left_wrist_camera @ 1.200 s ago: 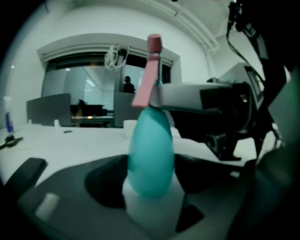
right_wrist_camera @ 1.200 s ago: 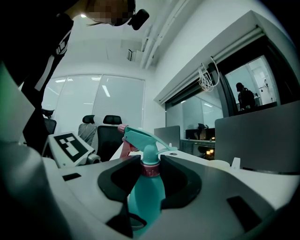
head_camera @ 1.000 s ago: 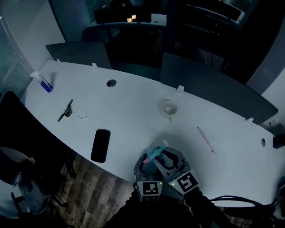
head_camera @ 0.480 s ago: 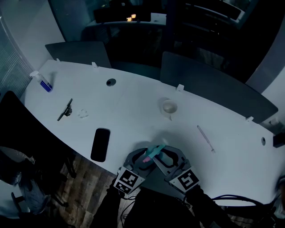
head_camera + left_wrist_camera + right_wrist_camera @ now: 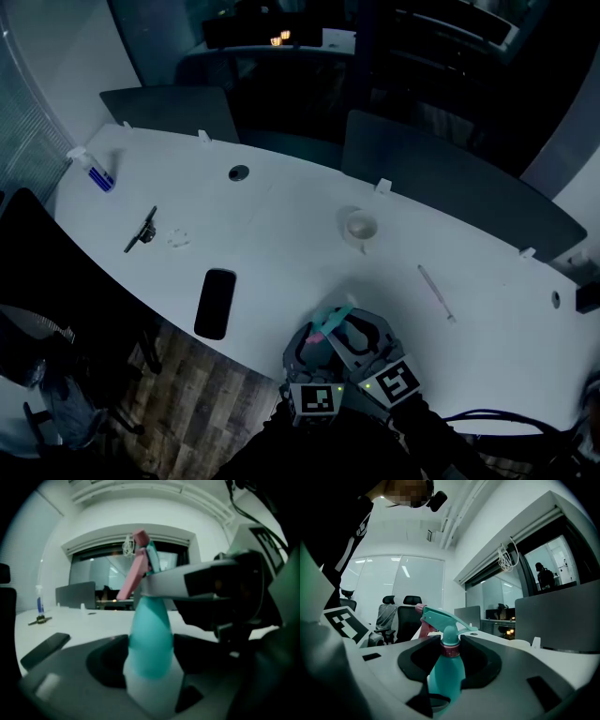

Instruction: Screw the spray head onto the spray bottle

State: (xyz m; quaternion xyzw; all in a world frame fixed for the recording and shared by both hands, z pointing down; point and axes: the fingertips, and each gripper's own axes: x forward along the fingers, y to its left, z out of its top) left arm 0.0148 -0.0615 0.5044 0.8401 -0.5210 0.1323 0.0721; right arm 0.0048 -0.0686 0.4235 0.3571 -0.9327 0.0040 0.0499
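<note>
Spray bottle (image 5: pixel 149 639) is being held at the 6 o'clock edge of the counter (image 5: pixel 281 244), left claw (image 5: pixel 149 657) clamping its body, right claw (image 5: pixel 451 651) clamping the collar of the spray head (image 5: pixel 440 618).

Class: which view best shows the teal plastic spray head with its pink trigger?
The right gripper view: the teal plastic spray head shows clearly, nozzle to collar. The left gripper view hides part behind the right tongs; the head view shows a tiny teal-pink speck.
</note>
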